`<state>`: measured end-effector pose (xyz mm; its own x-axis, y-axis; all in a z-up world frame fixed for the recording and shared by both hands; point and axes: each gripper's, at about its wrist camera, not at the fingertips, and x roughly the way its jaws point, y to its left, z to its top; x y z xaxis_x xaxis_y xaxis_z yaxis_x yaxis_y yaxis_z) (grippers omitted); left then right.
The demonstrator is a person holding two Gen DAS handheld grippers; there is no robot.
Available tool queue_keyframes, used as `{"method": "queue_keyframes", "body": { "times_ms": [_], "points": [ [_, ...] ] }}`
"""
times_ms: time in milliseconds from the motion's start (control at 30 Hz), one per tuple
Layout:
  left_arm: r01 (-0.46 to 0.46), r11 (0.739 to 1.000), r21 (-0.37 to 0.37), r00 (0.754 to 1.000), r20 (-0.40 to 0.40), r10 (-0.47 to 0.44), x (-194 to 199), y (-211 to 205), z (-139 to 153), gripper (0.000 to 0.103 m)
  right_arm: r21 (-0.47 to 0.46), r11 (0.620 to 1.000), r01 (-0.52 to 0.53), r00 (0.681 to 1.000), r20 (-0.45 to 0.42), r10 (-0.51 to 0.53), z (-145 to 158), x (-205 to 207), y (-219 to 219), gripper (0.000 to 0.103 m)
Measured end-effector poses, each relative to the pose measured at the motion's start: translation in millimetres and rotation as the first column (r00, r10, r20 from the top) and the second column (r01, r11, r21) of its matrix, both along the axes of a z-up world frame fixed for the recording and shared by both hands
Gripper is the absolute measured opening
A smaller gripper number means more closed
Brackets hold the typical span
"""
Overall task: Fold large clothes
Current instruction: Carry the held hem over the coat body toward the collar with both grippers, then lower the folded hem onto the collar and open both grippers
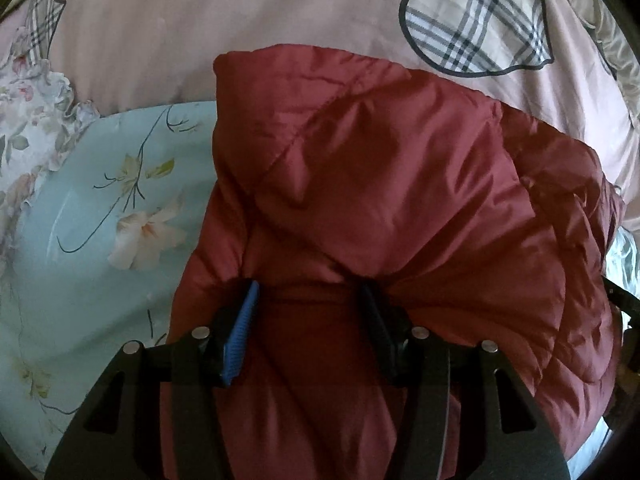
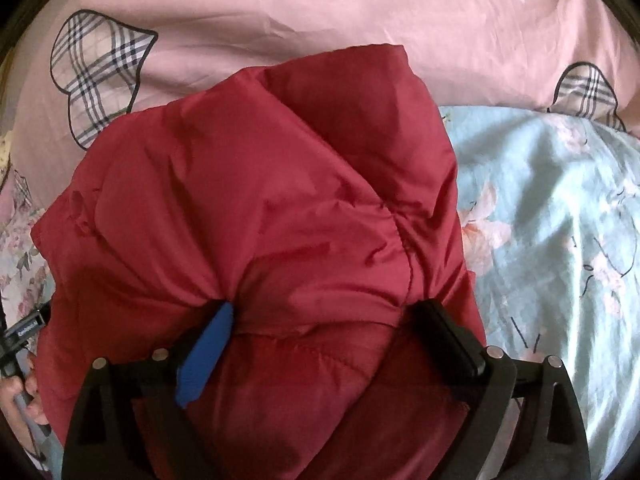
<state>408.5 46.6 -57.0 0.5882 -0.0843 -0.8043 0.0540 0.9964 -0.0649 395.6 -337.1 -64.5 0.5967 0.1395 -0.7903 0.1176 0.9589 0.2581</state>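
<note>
A dark red quilted puffer jacket (image 1: 380, 184) lies bunched and partly folded on the bed. My left gripper (image 1: 310, 292) is shut on a thick fold of its near edge; the fabric bulges between the blue pad and the black finger. In the right wrist view the same jacket (image 2: 260, 200) fills the middle. My right gripper (image 2: 328, 312) is also shut on a thick bunch of its near edge, jaws held wide by the padding. The jacket's underside and sleeves are hidden.
A pale blue floral sheet (image 1: 80, 248) lies left of the jacket and shows to its right in the right wrist view (image 2: 552, 220). A pink cover with plaid patches (image 1: 476, 20) lies beyond. A ruffled floral pillow edge (image 1: 28, 112) is far left.
</note>
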Motion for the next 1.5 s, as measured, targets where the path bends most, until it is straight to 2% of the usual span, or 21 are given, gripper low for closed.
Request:
{"method": "queue_keyframes", "body": {
  "times_ms": [133,500,633,700,767,967,1133,1300,1433,1500],
  "points": [
    [0.003,1.0,0.013,1.0,0.0,-0.003,-3,0,5,0.053,0.002,1.0,0.004,1.0,0.0,-0.004,0,-1,-5,0.095],
    [0.024,0.999,-0.03,0.999,0.039,-0.022,-39,9,34,0.056,0.007,1.0,0.023,0.999,0.034,-0.023,18,-31,-19,0.093],
    [0.019,0.997,-0.079,0.998,0.055,-0.015,-54,19,42,0.061,0.022,1.0,0.016,0.999,0.046,-0.017,27,-45,-26,0.093],
    [-0.003,0.995,-0.098,0.998,0.057,0.008,-59,27,43,0.071,0.032,0.999,0.012,0.999,0.05,-0.014,28,-58,-31,0.093],
    [-0.024,0.993,-0.119,0.998,0.062,0.031,-62,37,42,0.072,0.04,0.999,0.008,0.999,0.052,-0.01,38,-72,-25,0.093],
    [-0.037,0.981,-0.193,0.999,0.026,0.042,-62,59,32,0.072,0.031,1.0,-0.001,1.0,0.024,0.0,35,-94,-33,0.093],
    [-0.048,0.962,-0.268,0.999,-0.012,0.047,-59,73,24,0.072,0.084,0.996,0.021,1.0,0.004,-0.021,27,-102,-47,0.093],
    [-0.049,0.957,-0.286,0.999,-0.024,0.044,-59,77,20,0.075,0.123,0.992,0.039,0.999,0.008,-0.04,26,-108,-55,0.094],
    [-0.044,0.947,-0.318,0.999,-0.036,0.034,-59,79,18,0.076,0.219,0.974,0.052,0.998,0.013,-0.057,23,-110,-66,0.094],
    [-0.036,0.94,-0.338,0.999,-0.047,0.022,-58,79,15,0.082,0.269,0.961,0.059,0.998,0.013,-0.065,20,-108,-70,0.094]
  ]
}}
